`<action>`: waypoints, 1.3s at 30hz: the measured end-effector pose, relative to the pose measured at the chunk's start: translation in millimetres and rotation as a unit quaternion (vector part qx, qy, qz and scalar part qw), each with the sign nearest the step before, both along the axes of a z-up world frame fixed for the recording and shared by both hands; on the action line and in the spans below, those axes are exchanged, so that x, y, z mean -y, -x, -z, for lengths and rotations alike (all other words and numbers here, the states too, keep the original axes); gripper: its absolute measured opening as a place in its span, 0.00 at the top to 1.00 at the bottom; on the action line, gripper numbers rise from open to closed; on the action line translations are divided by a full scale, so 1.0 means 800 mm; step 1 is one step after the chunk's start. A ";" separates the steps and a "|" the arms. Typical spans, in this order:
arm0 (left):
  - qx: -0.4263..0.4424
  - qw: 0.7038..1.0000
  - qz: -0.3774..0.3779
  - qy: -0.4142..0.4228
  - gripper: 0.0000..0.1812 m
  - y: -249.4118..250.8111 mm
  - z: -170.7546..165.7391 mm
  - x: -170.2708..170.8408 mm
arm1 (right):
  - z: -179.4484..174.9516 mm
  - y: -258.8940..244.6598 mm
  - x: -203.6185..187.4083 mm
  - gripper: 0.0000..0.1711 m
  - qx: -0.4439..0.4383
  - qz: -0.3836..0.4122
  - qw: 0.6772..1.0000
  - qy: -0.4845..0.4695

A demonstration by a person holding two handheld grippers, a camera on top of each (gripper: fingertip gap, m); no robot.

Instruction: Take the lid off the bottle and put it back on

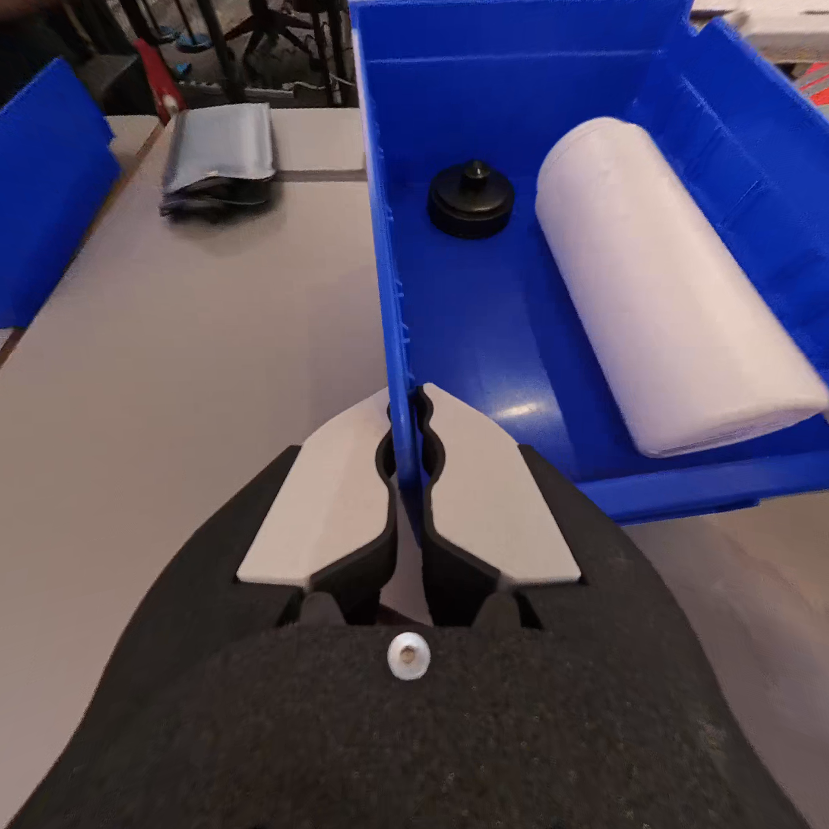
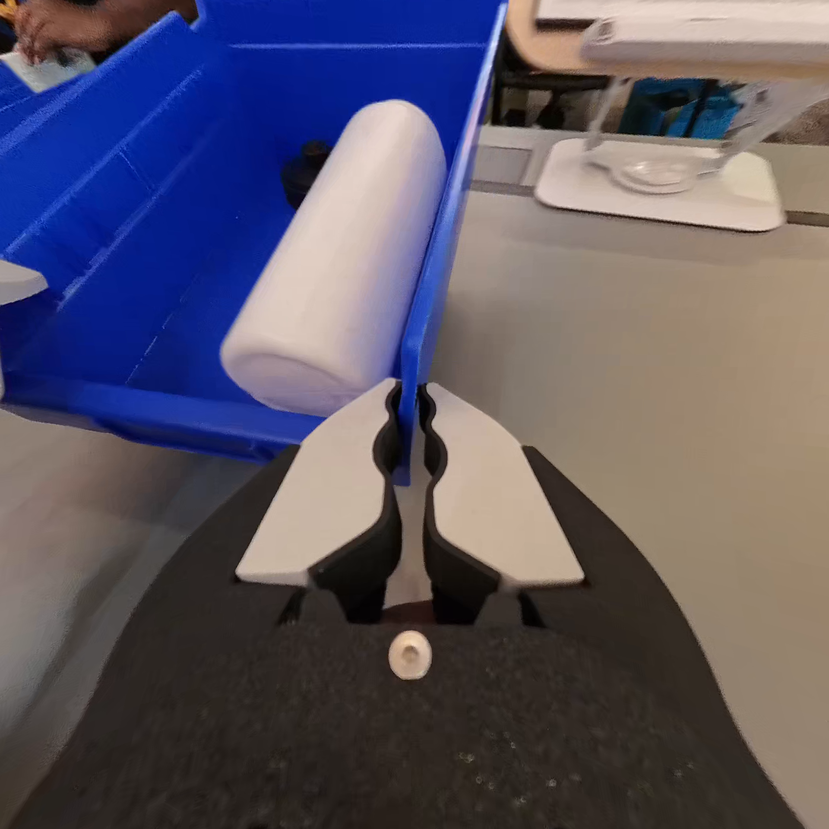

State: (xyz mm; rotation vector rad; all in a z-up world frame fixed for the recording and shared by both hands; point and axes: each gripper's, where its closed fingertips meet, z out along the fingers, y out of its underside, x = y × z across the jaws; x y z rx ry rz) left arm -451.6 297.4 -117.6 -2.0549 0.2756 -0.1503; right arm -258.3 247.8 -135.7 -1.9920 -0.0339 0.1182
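Both claws grip the blue bin [image 1: 448, 112] by opposite side walls: left gripper [image 1: 406, 394] pinched nearly closed on one, right gripper [image 2: 409, 390] on the other; we judge the bin is being carried. Inside, white bottle [image 1: 664, 287] lies on its side, matte; black lid [image 1: 471, 202] off, sitting apart

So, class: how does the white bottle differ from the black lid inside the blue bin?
The bottle is white, long and lies on its side; the lid is black, short and squat, standing with its knob up. The bottle is far larger. Both rest apart in the blue bin.
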 end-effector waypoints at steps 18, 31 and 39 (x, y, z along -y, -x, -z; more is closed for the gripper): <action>0.095 0.994 -0.035 -0.032 0.76 0.048 -0.021 0.032 | -0.027 0.040 0.108 0.81 -0.074 -0.284 0.956 -0.013; 0.049 0.985 0.168 0.011 0.68 -0.147 0.041 0.178 | -0.040 -0.402 0.270 0.80 0.008 0.066 0.988 -0.142; 0.142 0.971 0.192 0.032 0.68 -0.157 0.031 0.175 | -0.018 -0.399 0.252 0.79 -0.060 0.045 0.992 -0.103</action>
